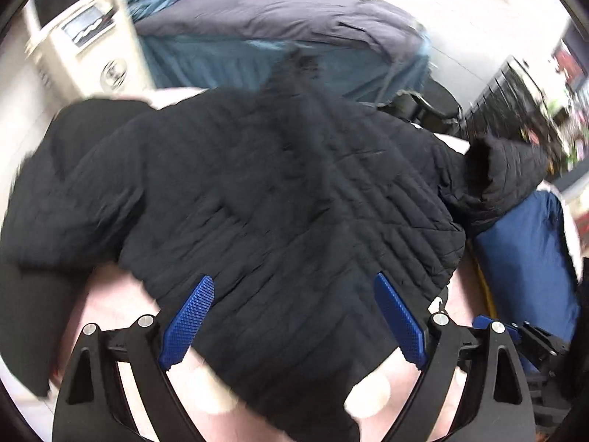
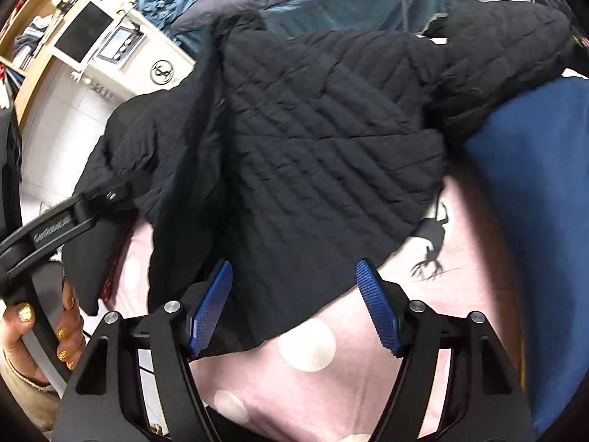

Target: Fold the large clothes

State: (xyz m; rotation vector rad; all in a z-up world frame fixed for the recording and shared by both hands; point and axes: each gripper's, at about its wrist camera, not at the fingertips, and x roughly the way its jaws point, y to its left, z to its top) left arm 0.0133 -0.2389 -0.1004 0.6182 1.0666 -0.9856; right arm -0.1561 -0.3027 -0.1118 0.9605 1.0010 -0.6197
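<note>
A black quilted jacket (image 1: pixel 265 191) lies spread on a pink spotted sheet (image 1: pixel 110 302); it also shows in the right wrist view (image 2: pixel 313 154). My left gripper (image 1: pixel 294 294) is open, its blue pads (image 1: pixel 187 320) hovering over the jacket's near hem, holding nothing. My right gripper (image 2: pixel 294 287) is open over the hem's near edge, pads (image 2: pixel 379 313) apart and empty. One sleeve (image 1: pixel 511 176) lies out to the right, the other (image 1: pixel 62 191) to the left. The left gripper's handle (image 2: pixel 55 228), held by a hand, shows at the left of the right wrist view.
A blue cushion or bag (image 2: pixel 533 202) sits at the right of the sheet (image 2: pixel 331 368). A bed with grey and teal bedding (image 1: pixel 279 25) stands behind. A white cabinet (image 2: pixel 121 55) is at the back left. Dark shelving (image 1: pixel 515 88) stands at the back right.
</note>
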